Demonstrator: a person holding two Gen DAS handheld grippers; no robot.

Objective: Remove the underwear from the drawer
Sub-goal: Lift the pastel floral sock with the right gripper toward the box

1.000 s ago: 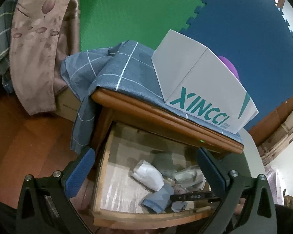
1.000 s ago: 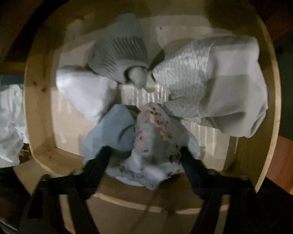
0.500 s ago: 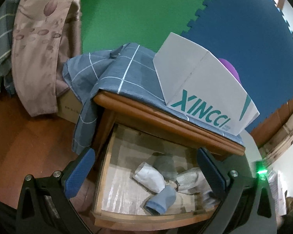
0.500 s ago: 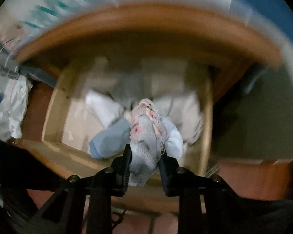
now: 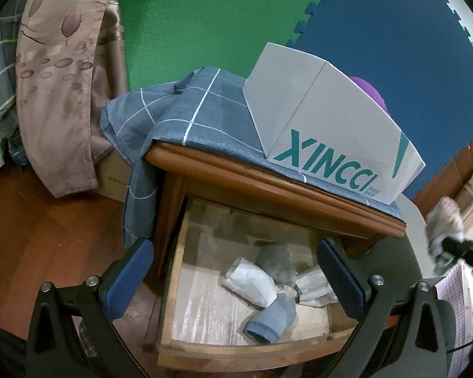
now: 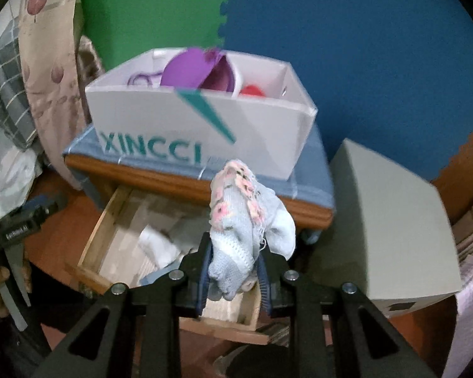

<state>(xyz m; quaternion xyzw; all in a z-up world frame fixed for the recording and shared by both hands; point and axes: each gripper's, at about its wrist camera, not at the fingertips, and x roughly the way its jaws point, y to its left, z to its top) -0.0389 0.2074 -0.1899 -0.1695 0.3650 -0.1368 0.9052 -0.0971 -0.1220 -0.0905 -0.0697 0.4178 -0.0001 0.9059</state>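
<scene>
Above the open wooden drawer (image 6: 116,217), the right gripper (image 6: 233,267) pinches floral blue underwear (image 6: 246,223); only its view shows inside the white box (image 6: 201,126).

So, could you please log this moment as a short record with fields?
right gripper: shut on the floral underwear, held above the drawer
left gripper: open, empty, over the drawer
drawer: open, four rolled garments inside
white roll: touching blue roll
nightstand top: checked cloth, XINCCI box

The open drawer (image 5: 186,286) offers free floor at its left, while rolled garments (image 5: 261,286) crowd its right half.
</scene>
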